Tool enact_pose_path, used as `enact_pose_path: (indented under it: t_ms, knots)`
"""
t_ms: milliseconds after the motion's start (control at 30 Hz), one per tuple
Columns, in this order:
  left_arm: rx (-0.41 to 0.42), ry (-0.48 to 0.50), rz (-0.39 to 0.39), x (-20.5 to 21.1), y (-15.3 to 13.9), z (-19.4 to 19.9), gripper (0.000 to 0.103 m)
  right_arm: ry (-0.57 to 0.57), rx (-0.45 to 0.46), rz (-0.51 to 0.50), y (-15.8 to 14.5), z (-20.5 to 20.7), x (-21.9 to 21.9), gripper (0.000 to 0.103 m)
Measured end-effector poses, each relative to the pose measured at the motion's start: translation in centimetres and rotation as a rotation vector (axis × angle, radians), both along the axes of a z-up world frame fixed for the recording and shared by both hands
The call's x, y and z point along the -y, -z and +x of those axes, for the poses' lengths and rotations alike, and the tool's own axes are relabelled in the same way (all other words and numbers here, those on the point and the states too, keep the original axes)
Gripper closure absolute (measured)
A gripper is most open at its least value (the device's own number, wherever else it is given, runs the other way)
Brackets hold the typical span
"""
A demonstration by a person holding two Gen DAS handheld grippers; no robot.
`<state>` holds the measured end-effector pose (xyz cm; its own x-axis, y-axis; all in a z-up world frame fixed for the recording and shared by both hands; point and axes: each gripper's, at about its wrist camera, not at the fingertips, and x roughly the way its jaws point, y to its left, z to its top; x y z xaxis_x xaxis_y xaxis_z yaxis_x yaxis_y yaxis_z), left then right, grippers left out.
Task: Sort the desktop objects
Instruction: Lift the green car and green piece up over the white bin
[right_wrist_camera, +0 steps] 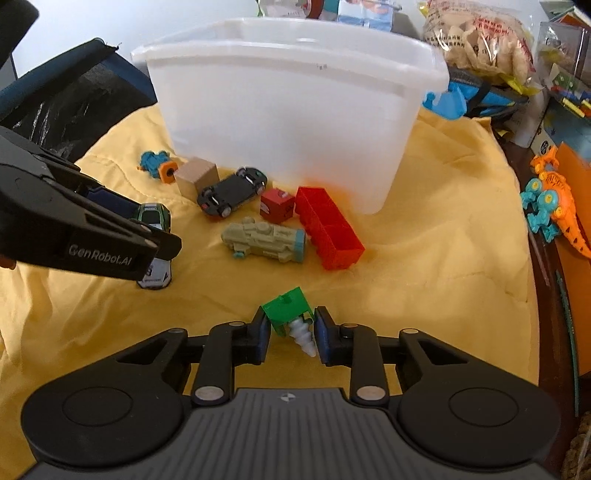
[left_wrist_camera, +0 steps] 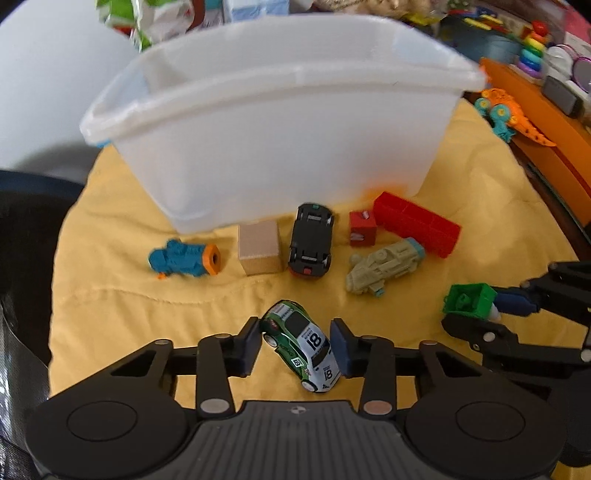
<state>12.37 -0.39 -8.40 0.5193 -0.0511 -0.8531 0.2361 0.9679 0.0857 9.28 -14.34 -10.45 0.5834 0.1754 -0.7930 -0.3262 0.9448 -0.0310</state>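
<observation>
My left gripper (left_wrist_camera: 297, 345) is shut on a green and white toy car numbered 18 (left_wrist_camera: 301, 345), held diagonally between the pads; the car also shows in the right wrist view (right_wrist_camera: 153, 218). My right gripper (right_wrist_camera: 290, 330) is shut on a green block with a white drill tip (right_wrist_camera: 290, 314), which also shows in the left wrist view (left_wrist_camera: 469, 299). A white plastic bin (left_wrist_camera: 273, 125) stands behind on the yellow cloth (left_wrist_camera: 147, 295). In front of it lie a blue toy (left_wrist_camera: 184, 258), a wooden cube (left_wrist_camera: 258, 247), an upturned black car (left_wrist_camera: 310, 240), a small red cube (left_wrist_camera: 363, 229), a beige vehicle (left_wrist_camera: 384, 266) and a red tray (left_wrist_camera: 417, 223).
An orange and teal dinosaur toy (right_wrist_camera: 554, 199) lies off the cloth at the right. Snack bags (right_wrist_camera: 480, 33) and clutter stand behind the bin. A dark chair (right_wrist_camera: 74, 92) is at the left. An orange board (left_wrist_camera: 535, 122) runs along the right edge.
</observation>
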Motion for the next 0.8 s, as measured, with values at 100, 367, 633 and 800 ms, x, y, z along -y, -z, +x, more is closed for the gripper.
enact_pose_path:
  t_ms: [100,367,633,800]
  knots:
    - [0.053,0.018,0.035,0.3,-1.1,-1.0,0.062,-0.001,0.024,-0.004,-0.9,-0.2,-0.3,0.074]
    - [0.161,0.066,0.079,0.7,-3.2,-2.4,0.068,0.014,0.071,0.011,-3.6,-0.4,-0.8,0.074]
    - [0.239,0.071,0.077,0.3,-6.0,-3.0,0.068,0.015,0.135,0.037,-7.1,-0.4,-1.1,0.074]
    - [0.299,0.076,0.072,-0.1,-8.6,-3.0,0.068,0.011,0.184,0.042,-9.5,-0.1,-1.1,0.074]
